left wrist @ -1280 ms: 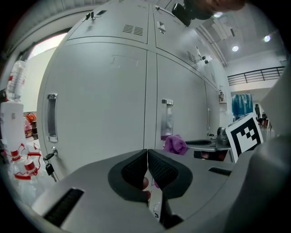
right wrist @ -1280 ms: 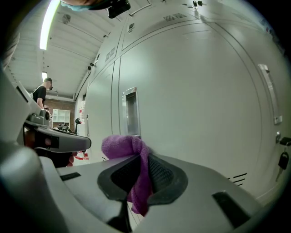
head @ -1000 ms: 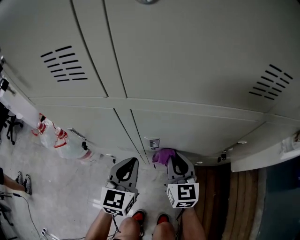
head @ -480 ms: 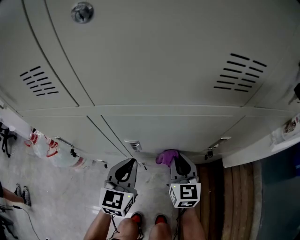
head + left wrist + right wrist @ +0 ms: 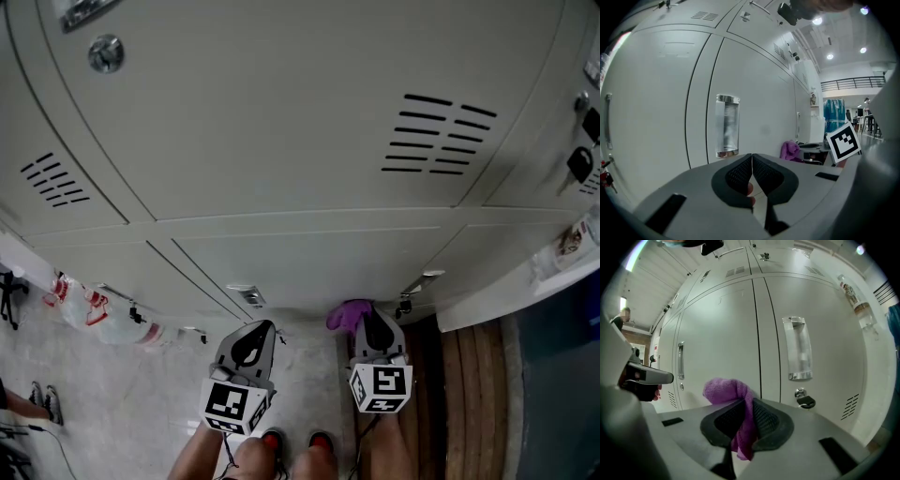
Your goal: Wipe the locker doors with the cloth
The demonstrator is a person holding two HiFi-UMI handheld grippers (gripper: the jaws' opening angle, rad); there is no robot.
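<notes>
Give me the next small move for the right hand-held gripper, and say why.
Probably ease the right hand-held gripper forward until the purple terry cloth presses on the pale grey metal locker door. Its jaws are shut on the cloth, which seems just short of the door.

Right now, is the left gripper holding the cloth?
No, the left gripper is shut and empty; the cloth is pinched in the right gripper.
</notes>
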